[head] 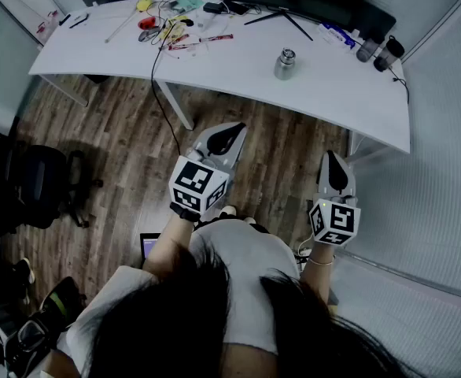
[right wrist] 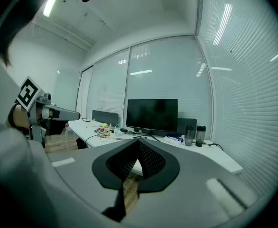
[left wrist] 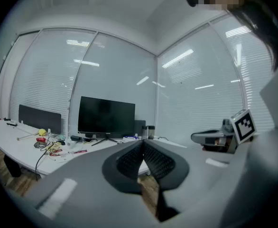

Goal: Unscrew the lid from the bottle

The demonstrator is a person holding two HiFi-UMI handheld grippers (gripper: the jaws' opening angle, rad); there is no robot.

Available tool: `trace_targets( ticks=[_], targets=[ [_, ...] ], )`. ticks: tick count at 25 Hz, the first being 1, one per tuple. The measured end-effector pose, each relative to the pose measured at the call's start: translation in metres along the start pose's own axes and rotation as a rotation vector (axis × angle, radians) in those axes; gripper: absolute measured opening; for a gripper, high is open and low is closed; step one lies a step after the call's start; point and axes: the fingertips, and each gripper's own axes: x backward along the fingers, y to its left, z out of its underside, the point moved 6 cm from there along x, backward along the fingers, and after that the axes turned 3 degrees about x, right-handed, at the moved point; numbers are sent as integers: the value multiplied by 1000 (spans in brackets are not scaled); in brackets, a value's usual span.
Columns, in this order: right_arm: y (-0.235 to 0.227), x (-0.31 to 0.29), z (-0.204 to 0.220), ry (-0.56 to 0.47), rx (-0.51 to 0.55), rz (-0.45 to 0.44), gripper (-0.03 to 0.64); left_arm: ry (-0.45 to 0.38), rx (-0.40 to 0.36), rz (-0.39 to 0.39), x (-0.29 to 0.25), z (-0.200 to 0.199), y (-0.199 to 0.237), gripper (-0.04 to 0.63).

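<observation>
A small steel bottle (head: pixel 285 63) with its lid on stands upright near the middle of the white desk (head: pixel 230 61). Both grippers hover over the wooden floor, well short of the desk and apart from the bottle. My left gripper (head: pixel 221 138) is shut with nothing in it; in the left gripper view its jaws (left wrist: pixel 143 144) meet at the tips. My right gripper (head: pixel 334 172) is also shut and empty, its jaws (right wrist: pixel 138 142) closed together in the right gripper view. The bottle is hidden behind the jaws in both gripper views.
A black monitor (left wrist: pixel 106 117) stands at the desk's back edge. Cables, pens and small coloured items (head: pixel 166 28) clutter the desk's left part. Two dark tumblers (head: pixel 380 51) stand at its right end. An office chair (head: pixel 34 183) sits on the floor at left. Glass walls with blinds surround the room.
</observation>
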Motion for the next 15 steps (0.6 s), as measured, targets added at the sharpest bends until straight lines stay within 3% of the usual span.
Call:
trace_targets(
  ticks=[15],
  targets=[
    [-17, 33, 7, -27, -48, -28, 5, -2, 5, -49, 16, 9, -29, 60]
  ],
)
